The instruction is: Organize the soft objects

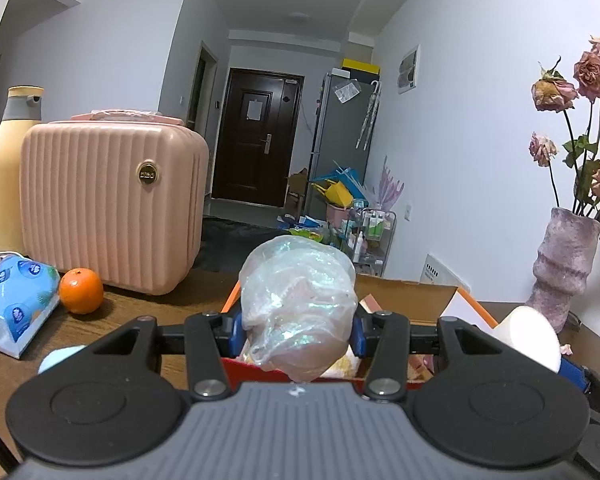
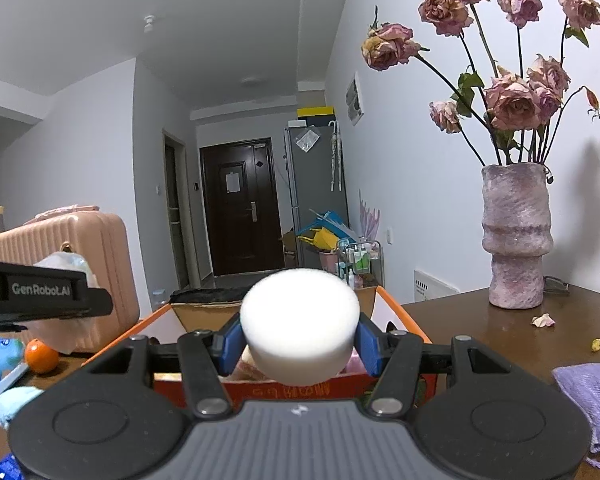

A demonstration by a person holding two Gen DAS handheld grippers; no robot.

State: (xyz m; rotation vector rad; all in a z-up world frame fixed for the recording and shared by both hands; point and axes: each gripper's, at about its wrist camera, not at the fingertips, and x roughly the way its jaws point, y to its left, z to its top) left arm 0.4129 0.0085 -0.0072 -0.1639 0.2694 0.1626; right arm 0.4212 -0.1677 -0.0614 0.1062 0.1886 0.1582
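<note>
My left gripper [image 1: 298, 330] is clamped on a crumpled clear plastic bag [image 1: 298, 308] with something pale pink inside, the blue pads [image 1: 236, 332] pressing into both its sides, and I hold it up over the near edge of the cardboard box [image 1: 408, 300]. My right gripper [image 2: 298, 346] is squeezed on a round white sponge [image 2: 299, 326], thick and puck-shaped, and it also hangs above the box [image 2: 396, 312], whose orange flaps stand open and whose red front wall faces me. Down inside I can make out pinkish and yellow soft bits, too hidden to name. On the brown table [image 1: 152, 304] to my left there's an orange [image 1: 81, 291] just beside a blue tissue pack [image 1: 14, 306], and behind them a ribbed pink case [image 1: 112, 204] with a tall cream bottle [image 1: 10, 168] at its side. Off to my right, a purple knitted cloth [image 2: 590, 400] lies on the table, and a mottled pink vase [image 2: 516, 236] of faded roses [image 2: 512, 104] stands near the wall, a fallen petal [image 2: 543, 321] close by it.
</note>
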